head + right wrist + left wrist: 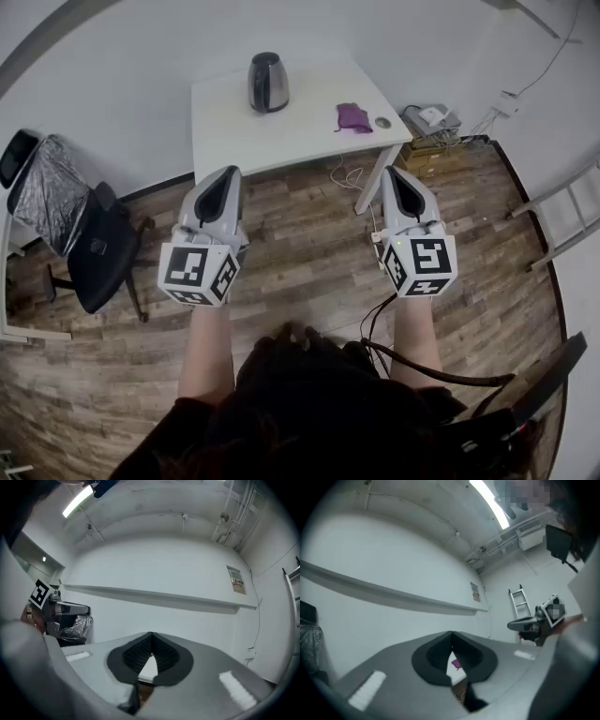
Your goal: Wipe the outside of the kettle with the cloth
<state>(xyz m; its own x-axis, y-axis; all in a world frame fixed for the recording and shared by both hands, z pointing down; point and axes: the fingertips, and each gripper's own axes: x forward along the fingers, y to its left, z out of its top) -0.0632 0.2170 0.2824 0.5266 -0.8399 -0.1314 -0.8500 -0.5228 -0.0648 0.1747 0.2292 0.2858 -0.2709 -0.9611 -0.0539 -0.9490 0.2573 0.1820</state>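
Observation:
A steel kettle (268,82) with a black lid stands upright on the far left part of the white table (300,122). A crumpled purple cloth (353,116) lies on the table's right part, and shows small through the left gripper's jaws as the purple cloth (456,664). My left gripper (228,178) and right gripper (394,178) are held level over the wooden floor, well short of the table. Both are shut with nothing between the jaws. In each gripper view the black pads meet at the tip.
A small round disc (382,123) lies beside the cloth. A black office chair (98,253) stands at the left. Boxes and cables (429,131) sit by the table's right leg. A ladder (562,220) leans at the right wall.

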